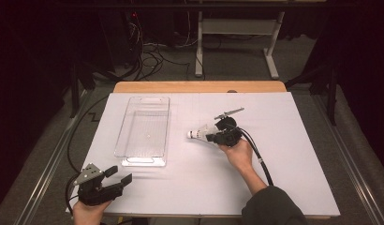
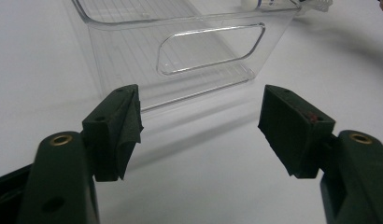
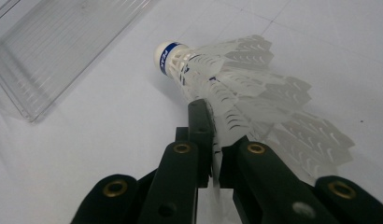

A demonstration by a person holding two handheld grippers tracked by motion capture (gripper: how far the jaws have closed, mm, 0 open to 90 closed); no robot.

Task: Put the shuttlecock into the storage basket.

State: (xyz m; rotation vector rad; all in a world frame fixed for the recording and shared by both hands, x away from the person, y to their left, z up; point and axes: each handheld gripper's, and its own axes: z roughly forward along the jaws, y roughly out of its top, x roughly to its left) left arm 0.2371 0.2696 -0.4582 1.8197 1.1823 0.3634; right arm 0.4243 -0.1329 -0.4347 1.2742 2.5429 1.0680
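A white shuttlecock (image 3: 213,79) with a blue band round its cork lies just over the white table, cork pointing toward the clear bin. My right gripper (image 3: 216,135) is shut on the edge of its feather skirt; from above the shuttlecock (image 1: 198,132) sticks out left of that gripper (image 1: 213,137). An empty clear plastic bin (image 1: 145,131) stands left of centre on the table. My left gripper (image 1: 121,175) rests near the table's front left corner, open, with nothing between its fingers. In the left gripper view the bin's handled end wall (image 2: 199,51) faces the open jaws.
The white board (image 1: 284,154) covers a wooden table whose far edge (image 1: 199,86) shows behind it. A black cable (image 1: 258,154) trails from the right gripper along the forearm. Table legs and loose cables lie on the floor beyond.
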